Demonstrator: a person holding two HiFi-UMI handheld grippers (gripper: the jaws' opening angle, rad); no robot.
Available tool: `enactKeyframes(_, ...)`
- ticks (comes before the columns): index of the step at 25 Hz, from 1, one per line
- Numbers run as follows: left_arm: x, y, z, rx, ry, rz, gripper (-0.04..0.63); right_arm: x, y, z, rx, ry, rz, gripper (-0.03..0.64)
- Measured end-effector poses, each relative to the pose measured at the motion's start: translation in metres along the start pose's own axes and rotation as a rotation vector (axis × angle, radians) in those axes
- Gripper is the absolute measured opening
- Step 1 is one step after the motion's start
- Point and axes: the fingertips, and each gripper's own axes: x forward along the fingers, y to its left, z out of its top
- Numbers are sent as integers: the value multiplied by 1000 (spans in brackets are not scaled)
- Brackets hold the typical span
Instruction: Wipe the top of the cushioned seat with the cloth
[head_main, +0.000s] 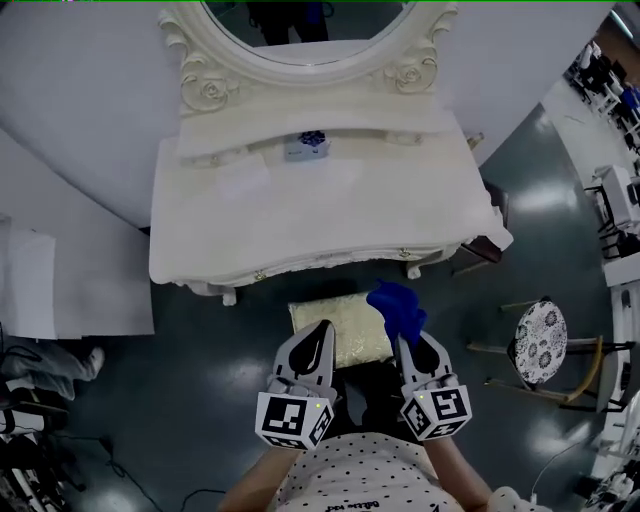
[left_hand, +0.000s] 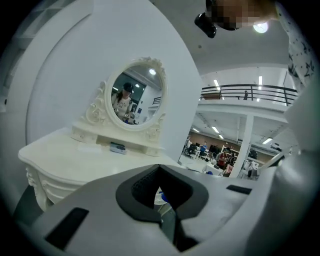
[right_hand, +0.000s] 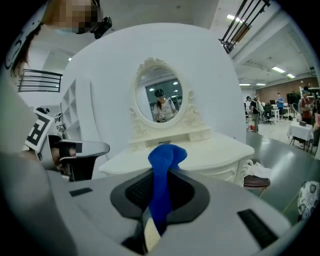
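Note:
The cushioned seat (head_main: 345, 322) is a cream stool on the dark floor, just in front of the white dressing table (head_main: 320, 215). Both grippers hang over its near edge and hide part of it. My right gripper (head_main: 404, 341) is shut on a blue cloth (head_main: 396, 306), which bunches up above the seat's right side. In the right gripper view the cloth (right_hand: 163, 157) sticks up out of the closed jaws of the right gripper (right_hand: 161, 176). My left gripper (head_main: 320, 331) is shut with nothing in it, above the seat's front middle. In its own view the left gripper (left_hand: 159, 168) points toward the dressing table (left_hand: 75, 160).
An oval mirror (head_main: 300, 30) stands at the back of the dressing table, with a small blue-and-white item (head_main: 307, 145) on the shelf below it. A round patterned chair (head_main: 541, 342) stands at the right. White boards (head_main: 60, 290) lie at the left, and a person's shoe (head_main: 62, 364) shows nearby.

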Motion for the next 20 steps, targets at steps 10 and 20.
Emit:
enactKeyframes(10, -42, -65, 47, 126, -123, 4, -3, -60, 10, 36, 16, -81, 126, 58)
enactKeyframes(20, -40, -129, 31, 128, -126, 54, -3, -98, -31, 66, -44, -146, 206, 59)
